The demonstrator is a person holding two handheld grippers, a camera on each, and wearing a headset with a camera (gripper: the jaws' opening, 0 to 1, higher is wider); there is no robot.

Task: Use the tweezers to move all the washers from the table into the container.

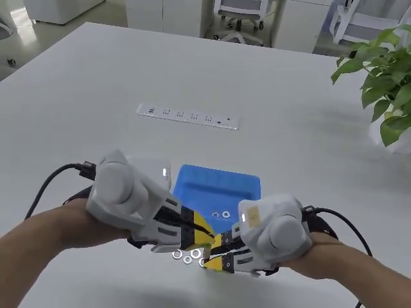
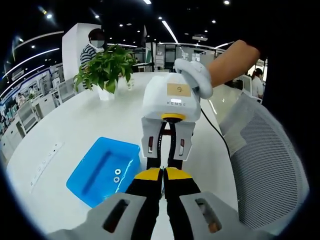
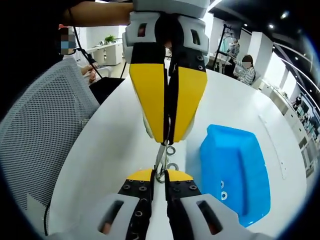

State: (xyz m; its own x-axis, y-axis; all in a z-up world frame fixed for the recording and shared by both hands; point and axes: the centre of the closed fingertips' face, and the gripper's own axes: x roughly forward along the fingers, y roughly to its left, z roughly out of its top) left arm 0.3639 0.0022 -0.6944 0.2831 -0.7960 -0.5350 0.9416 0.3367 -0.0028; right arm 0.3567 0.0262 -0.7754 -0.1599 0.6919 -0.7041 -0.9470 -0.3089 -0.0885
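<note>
My two grippers face each other tip to tip at the table's near edge. The left gripper (image 1: 204, 232) (image 2: 163, 172) (image 3: 168, 139) is shut on thin metal tweezers (image 3: 162, 157). Their lower end sits between the closed yellow jaws of the right gripper (image 1: 212, 251) (image 3: 160, 176) (image 2: 163, 164). Several loose washers (image 1: 187, 258) (image 3: 171, 150) lie on the table right under the jaw tips. Just beyond stands the blue container (image 1: 192, 176) (image 2: 90, 175) (image 3: 235, 160), with two washers (image 1: 220, 215) (image 2: 117, 175) (image 3: 222, 190) inside.
A white power strip (image 1: 187, 117) is set into the table past the container. A potted plant (image 1: 385, 83) (image 2: 105, 67) stands at the far right edge. A grey mesh chair (image 2: 270, 165) (image 3: 45, 130) is behind me. Cables trail from both grippers.
</note>
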